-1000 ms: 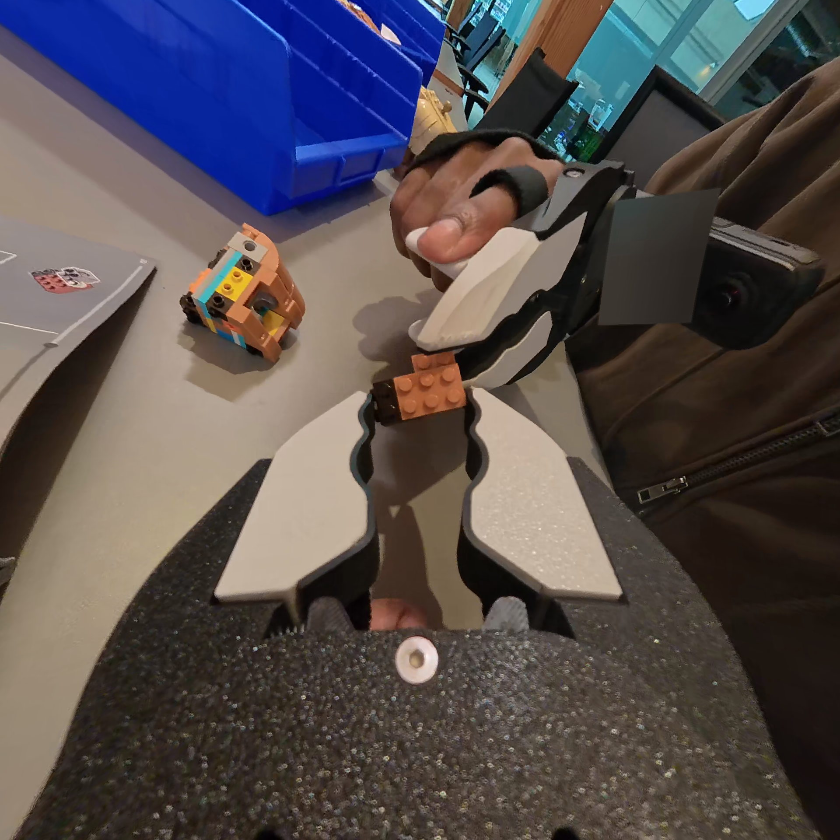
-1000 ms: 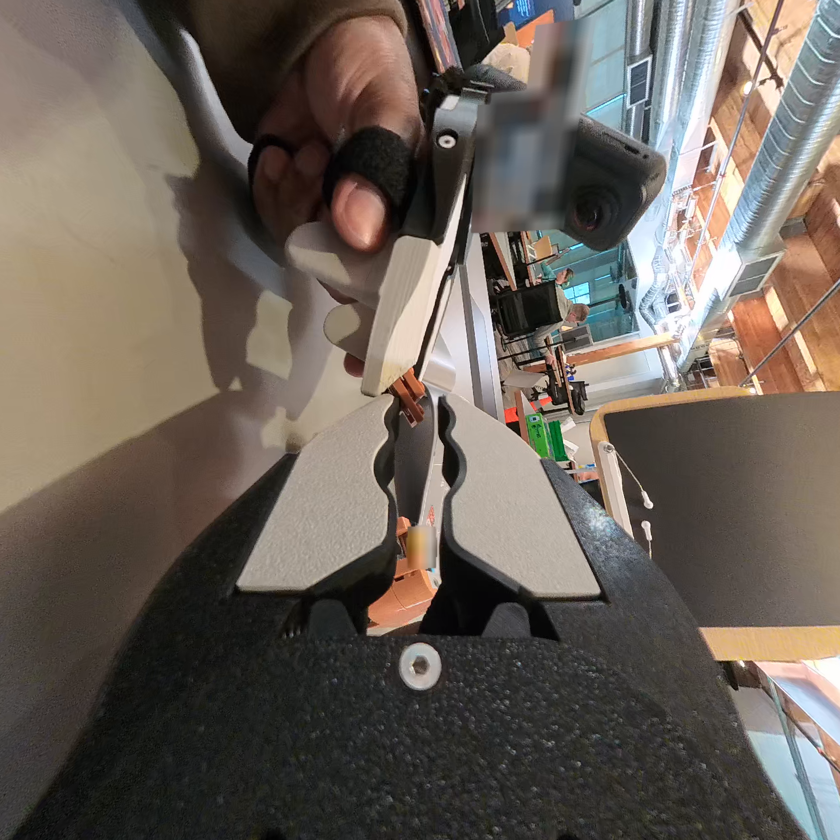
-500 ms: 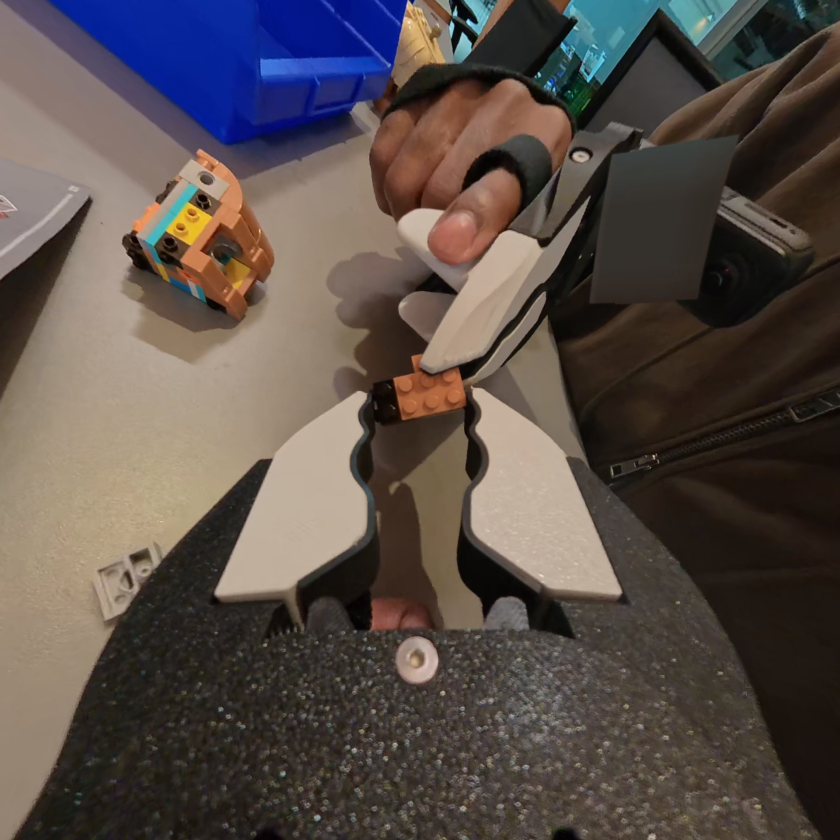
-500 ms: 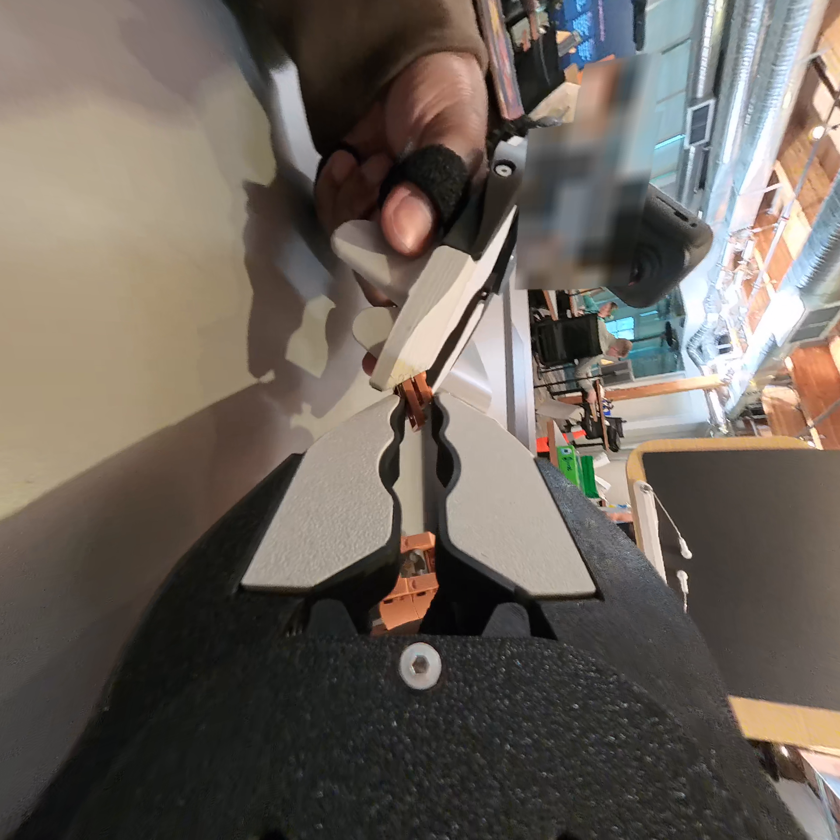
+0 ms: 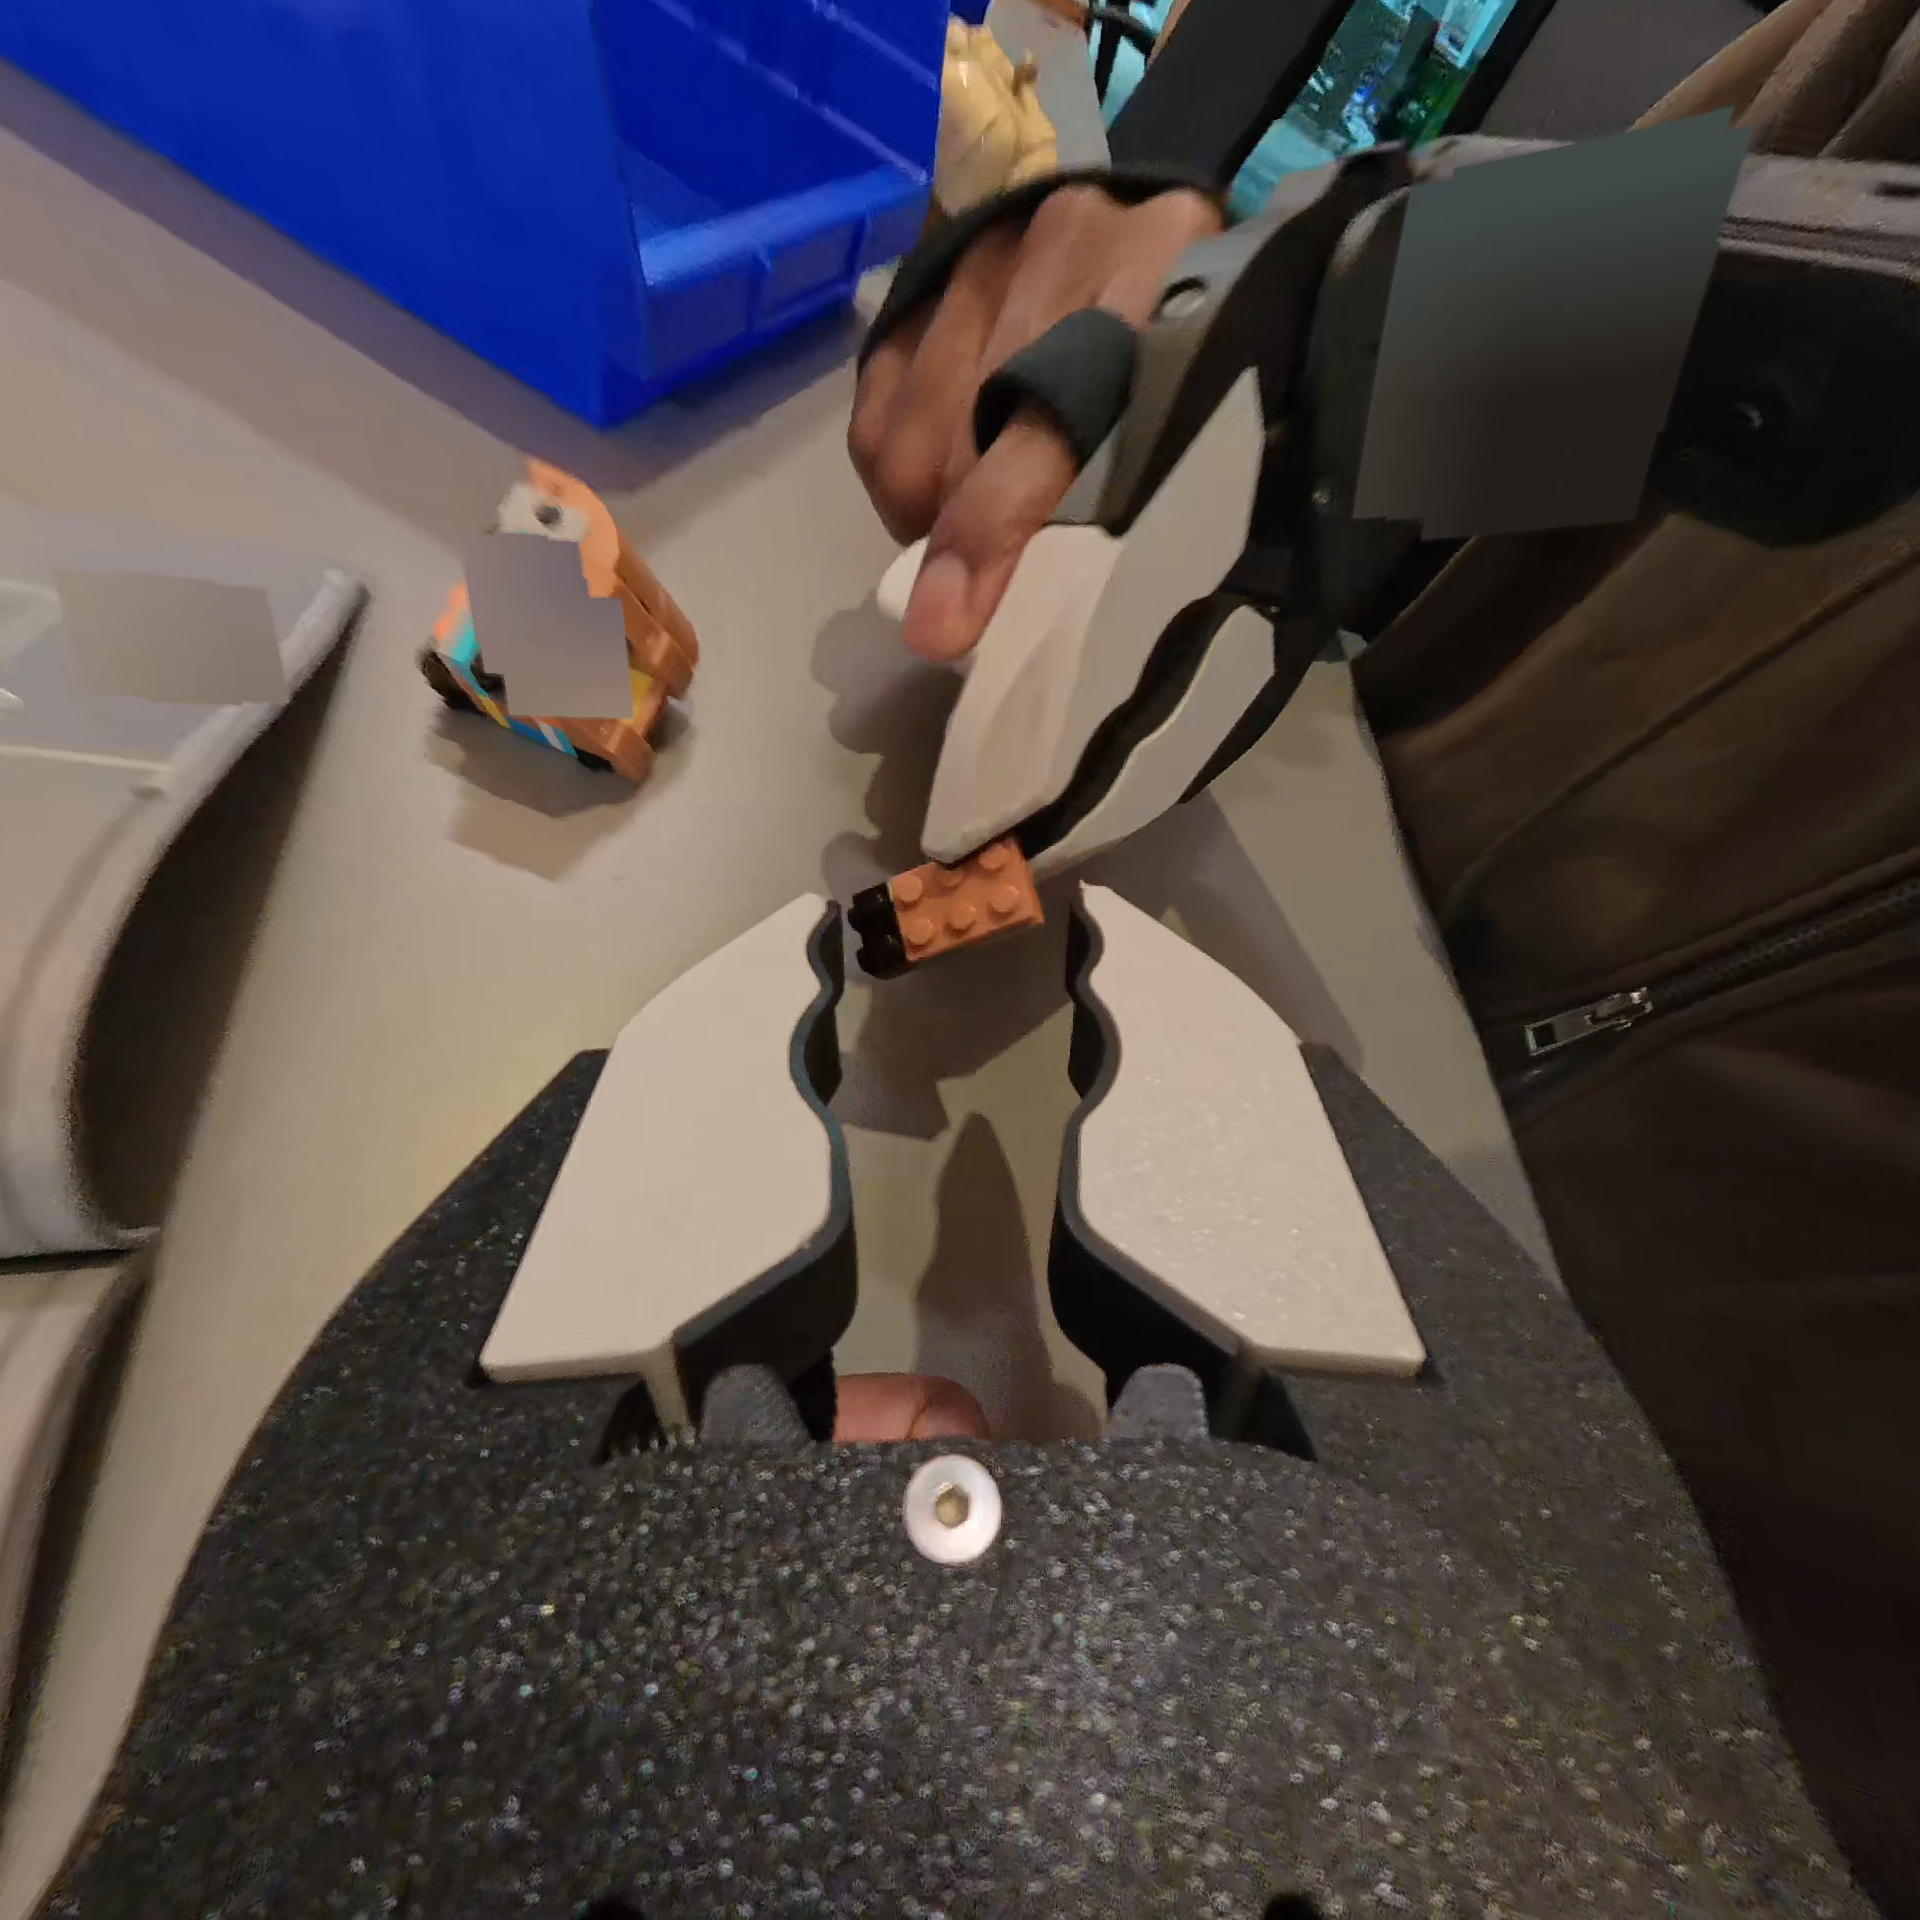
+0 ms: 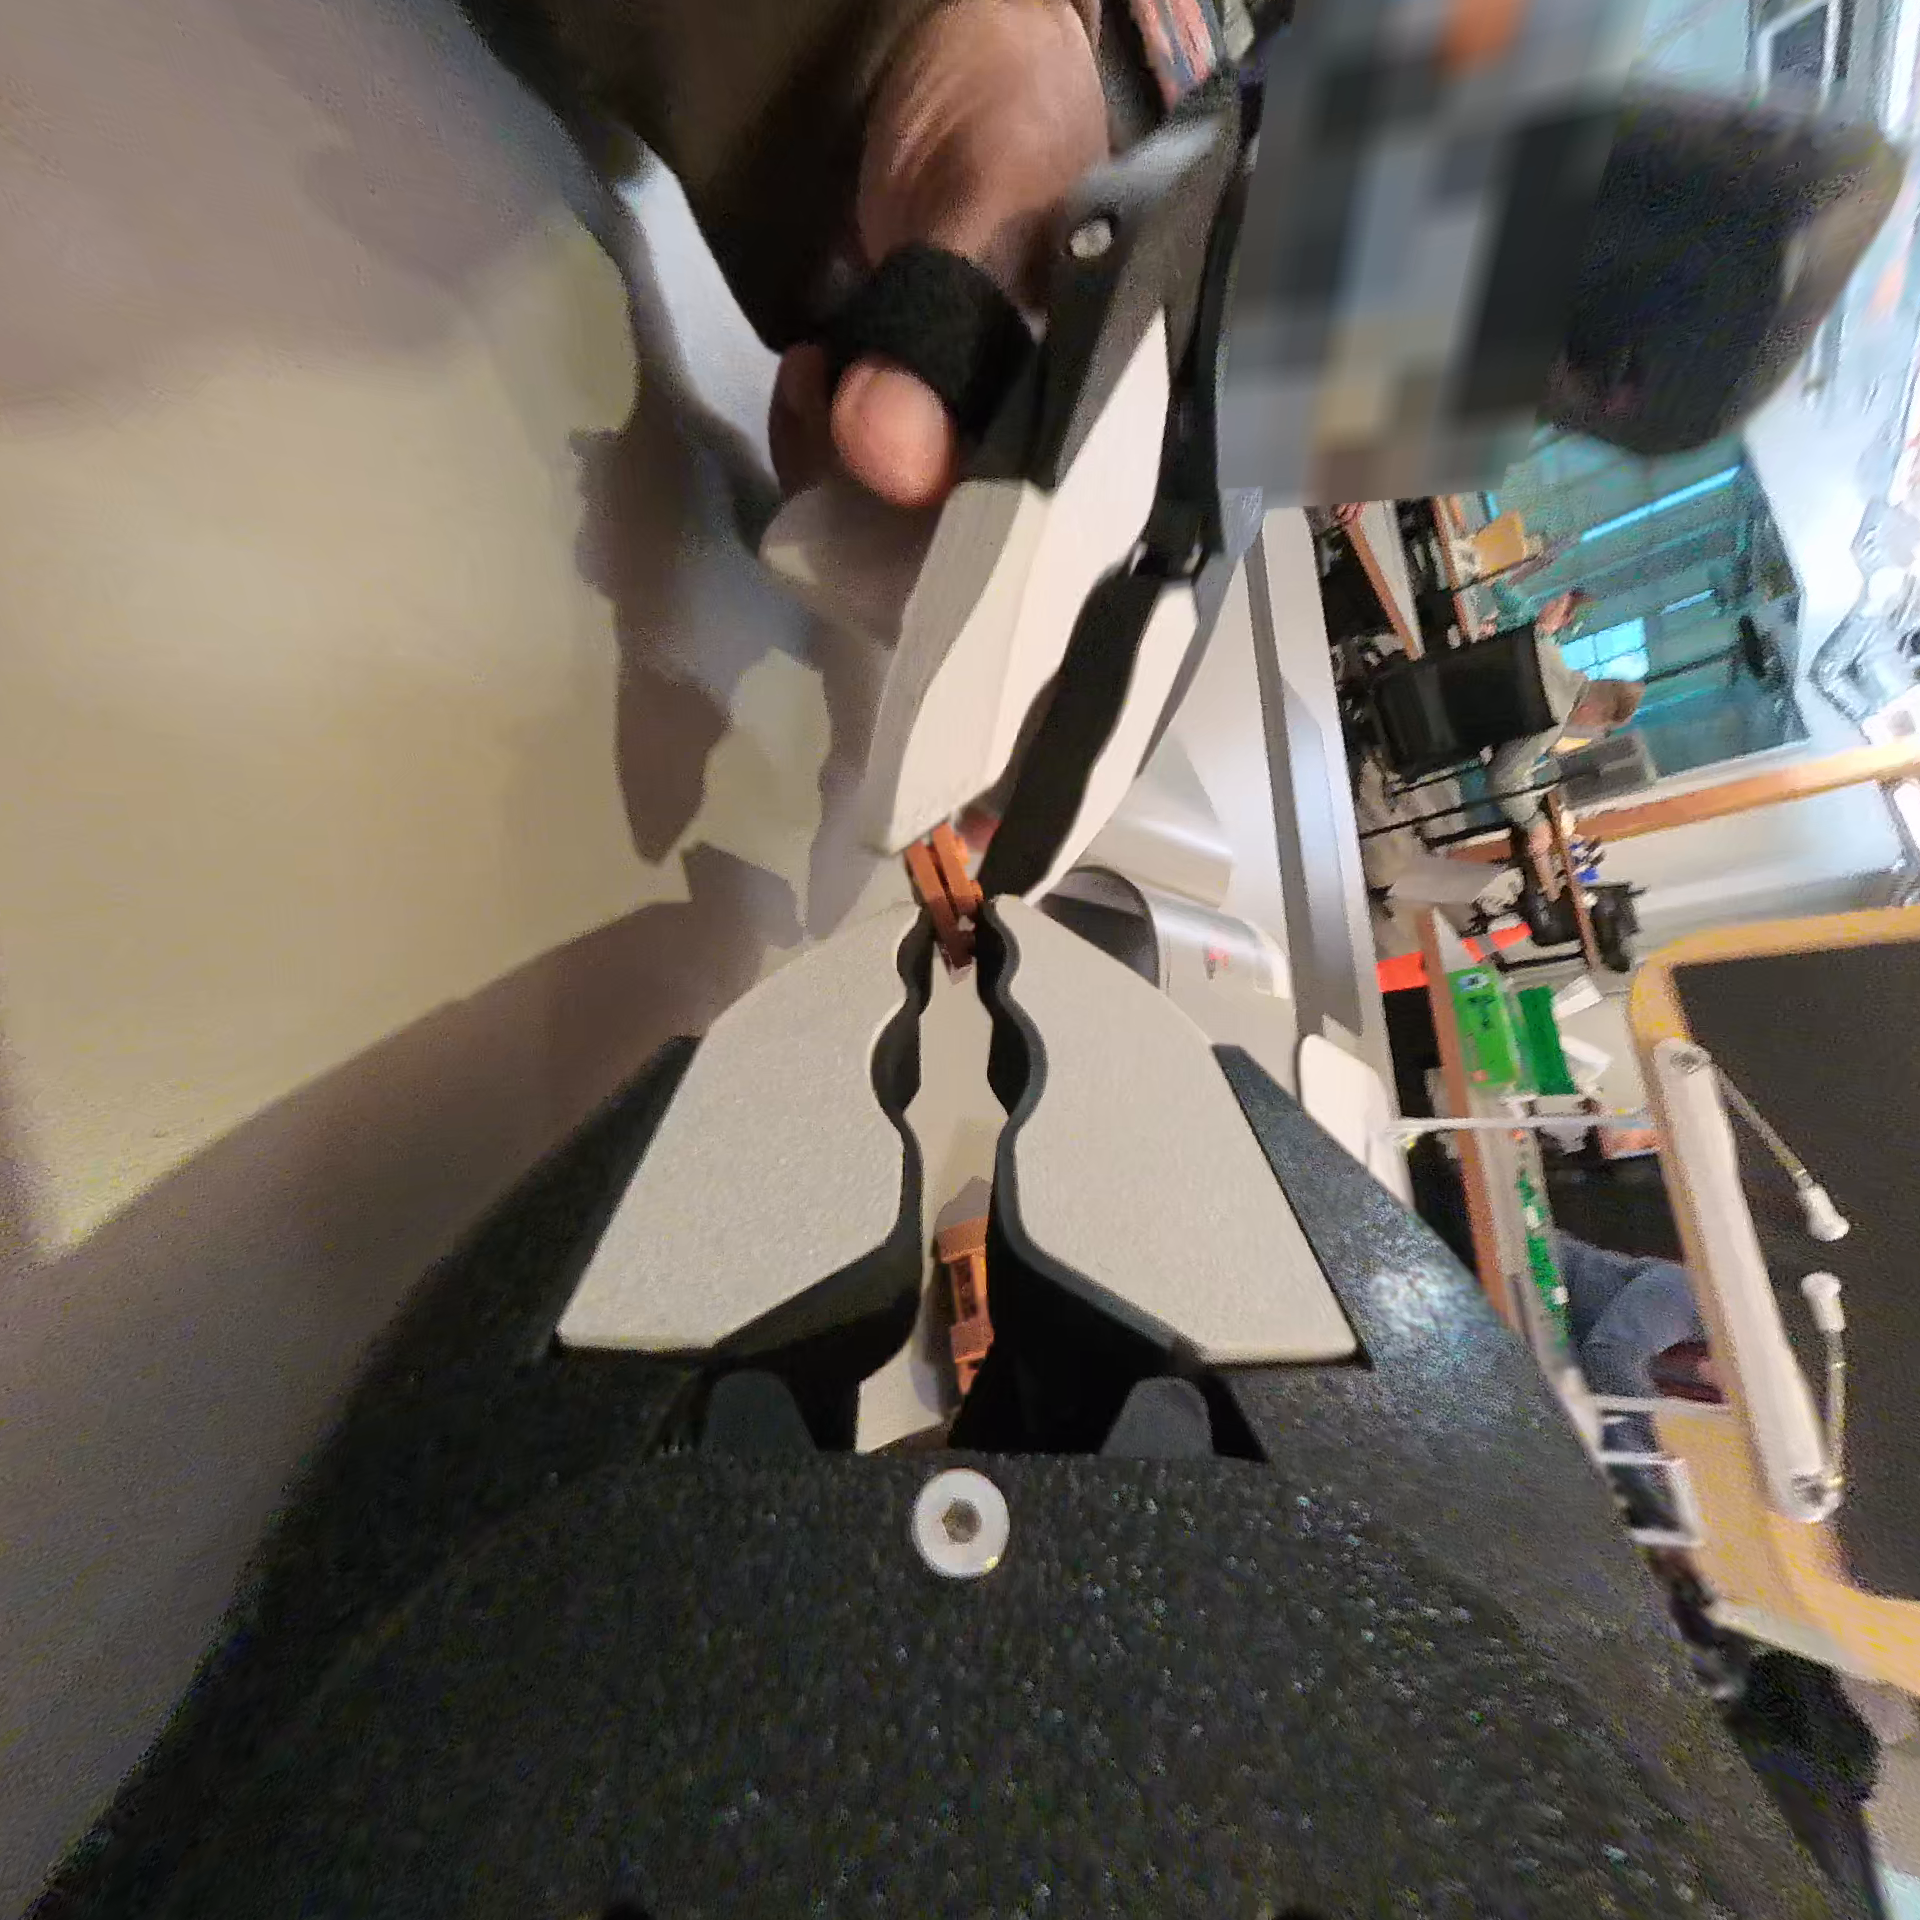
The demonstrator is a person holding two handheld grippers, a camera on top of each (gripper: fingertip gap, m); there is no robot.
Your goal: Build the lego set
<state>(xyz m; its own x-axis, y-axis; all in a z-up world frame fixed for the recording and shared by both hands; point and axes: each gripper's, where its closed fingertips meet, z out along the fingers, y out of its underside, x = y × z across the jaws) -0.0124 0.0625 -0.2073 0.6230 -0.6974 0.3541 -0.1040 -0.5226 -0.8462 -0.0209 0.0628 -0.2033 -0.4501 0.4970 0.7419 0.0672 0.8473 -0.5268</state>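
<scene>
The small orange-brown studded plastic brick assembly with a black block at one end (image 5: 948, 920) is held in the air above the grey tabletop (image 5: 343, 977), clamped between the closed jaws of the right gripper (image 6: 951, 925), which grips it edge-on at the very fingertips. The left gripper (image 5: 951, 930) stands with its jaws parted; the assembly sits at its fingertips, near the left finger and clear of the right finger. Risk: the right gripper's hold covers only a narrow margin of the piece, so any twist or sideways load is likely to lever it out and drop it to the tabletop. Closing the left jaws off-centre could split the stacked plates apart. The partly built orange, teal and yellow brick model (image 5: 566, 665) rests well apart, near the blue plastic storage bin (image 5: 582, 177).
</scene>
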